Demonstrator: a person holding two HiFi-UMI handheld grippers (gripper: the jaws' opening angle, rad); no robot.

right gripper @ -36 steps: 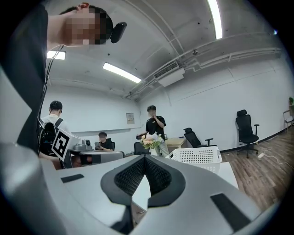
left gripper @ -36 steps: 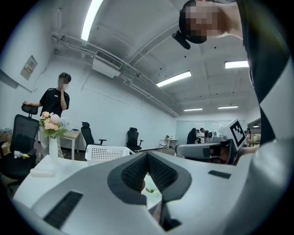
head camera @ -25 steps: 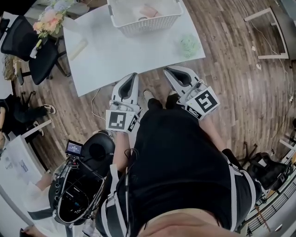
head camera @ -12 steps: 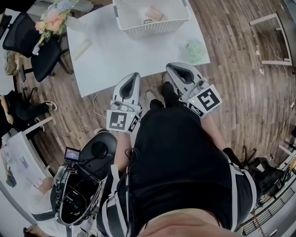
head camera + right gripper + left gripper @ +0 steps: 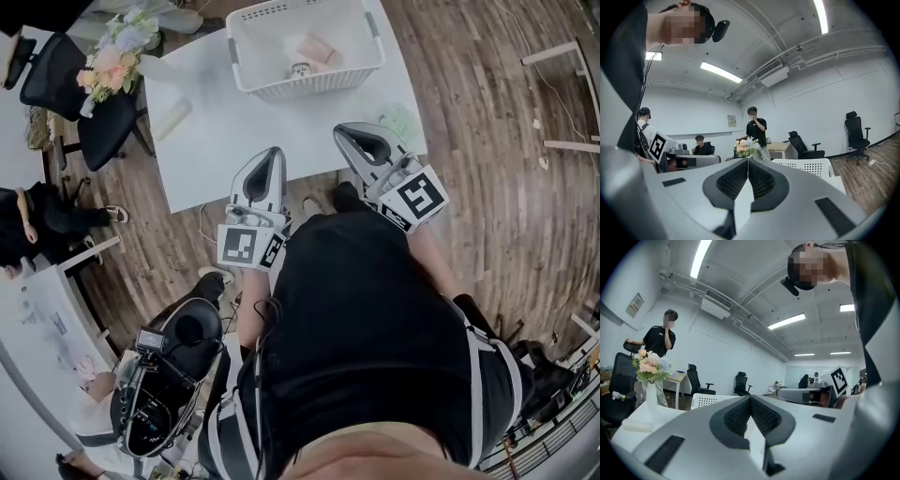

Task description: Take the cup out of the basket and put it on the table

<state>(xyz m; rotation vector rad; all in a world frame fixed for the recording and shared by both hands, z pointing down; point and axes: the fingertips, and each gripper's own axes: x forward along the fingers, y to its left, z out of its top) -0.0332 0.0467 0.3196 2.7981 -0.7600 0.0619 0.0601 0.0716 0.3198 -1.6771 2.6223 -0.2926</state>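
Note:
A pinkish cup point(image 5: 317, 47) lies on its side inside the white perforated basket point(image 5: 281, 86), at the far end of the white table point(image 5: 234, 131). A small round item point(image 5: 300, 68) lies beside it. My left gripper point(image 5: 276, 150) is shut and empty, with its tips just over the table's near edge. My right gripper point(image 5: 339, 128) is also shut and empty, a little farther in. Both point level toward the basket, well short of it. The left gripper view has the closed pads point(image 5: 750, 397) and the basket point(image 5: 705, 401) beyond them. The basket point(image 5: 806, 166) stands right of the closed right gripper point(image 5: 748, 160).
A vase of flowers point(image 5: 117, 61) and a pale cylinder point(image 5: 173, 117) stand at the table's left end. A green ball-like thing point(image 5: 405, 117) sits at its right corner by my right gripper. A black chair point(image 5: 84, 103), a seated person point(image 5: 37, 230) and a camera rig point(image 5: 159, 375) are on the left.
Both grippers have moved forward to the table; their tips are now over its near edge. The table and basket sit lower and nearer in the head view. Both stay shut.

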